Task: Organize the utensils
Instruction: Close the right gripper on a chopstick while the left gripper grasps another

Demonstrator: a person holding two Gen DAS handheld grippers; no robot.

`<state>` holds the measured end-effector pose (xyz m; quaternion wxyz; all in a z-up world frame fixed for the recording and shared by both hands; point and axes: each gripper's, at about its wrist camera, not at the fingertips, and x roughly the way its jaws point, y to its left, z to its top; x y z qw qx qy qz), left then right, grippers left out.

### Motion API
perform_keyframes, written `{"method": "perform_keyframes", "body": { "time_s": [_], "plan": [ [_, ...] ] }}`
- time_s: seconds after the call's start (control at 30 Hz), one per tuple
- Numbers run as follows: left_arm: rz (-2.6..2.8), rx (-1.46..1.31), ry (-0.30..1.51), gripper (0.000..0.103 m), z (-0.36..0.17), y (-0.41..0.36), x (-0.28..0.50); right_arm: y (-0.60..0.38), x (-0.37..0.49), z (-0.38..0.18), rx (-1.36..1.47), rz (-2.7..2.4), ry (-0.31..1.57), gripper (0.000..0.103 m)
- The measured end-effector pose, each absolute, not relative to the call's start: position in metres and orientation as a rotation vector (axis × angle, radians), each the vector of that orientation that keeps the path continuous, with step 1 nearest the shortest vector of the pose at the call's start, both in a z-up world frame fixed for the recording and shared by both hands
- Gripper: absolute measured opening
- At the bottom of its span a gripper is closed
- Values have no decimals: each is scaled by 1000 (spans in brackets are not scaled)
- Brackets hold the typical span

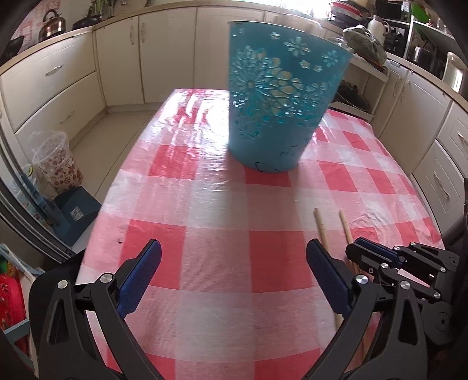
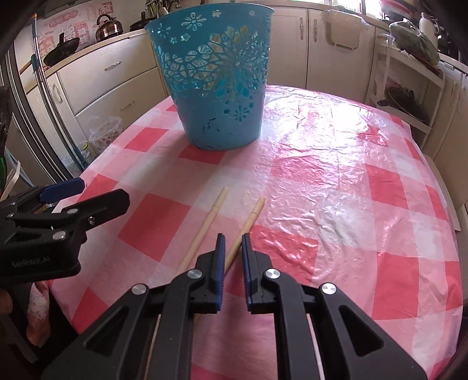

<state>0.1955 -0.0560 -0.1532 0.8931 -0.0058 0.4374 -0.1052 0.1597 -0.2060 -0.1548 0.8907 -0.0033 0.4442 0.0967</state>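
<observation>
A tall teal plastic basket (image 1: 280, 99) with flower cut-outs stands upright on the far half of the red-and-white checked table (image 1: 204, 204); it also shows in the right wrist view (image 2: 216, 81). Two wooden chopsticks (image 2: 216, 210) lie side by side on the cloth. My right gripper (image 2: 233, 242) is nearly closed around the right chopstick (image 2: 251, 217), which passes between its blue pads; contact is unclear. My left gripper (image 1: 234, 251) is wide open and empty, just left of the chopsticks (image 1: 321, 231). The right gripper also shows in the left wrist view (image 1: 371, 251).
Cream kitchen cabinets (image 1: 122, 58) run around the table. A clear bin with a floral liner (image 1: 57, 163) and a blue stool (image 1: 77, 210) stand on the floor to the left. Kettle and pans sit on the counter (image 2: 108, 26).
</observation>
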Motion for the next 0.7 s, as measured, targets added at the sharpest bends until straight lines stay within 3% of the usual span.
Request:
{"method": "perform_keyframes", "body": {
  "time_s": [0.23,0.3,0.37,0.4,0.53,0.6,0.7],
  "plan": [
    [-298,139,937,93,-160,-117,203,-237,150,-154,48,192,926,8],
    [-304,153,957,82,-164,-127,207,-238,149,-154,50,198,927,8],
    [-318,178,979,57,-169,-134,210,-237,148,-155,42,200,926,8],
    [-324,190,978,56,-172,-136,209,-236,148,-155,31,201,924,8],
    [-371,196,958,19,-170,-134,207,-232,150,-155,18,207,920,8],
    [-390,172,967,10,-169,-124,212,-229,155,-155,30,214,927,8],
    [-399,162,967,7,-167,-107,218,-222,161,-153,56,233,922,8]
  ]
}}
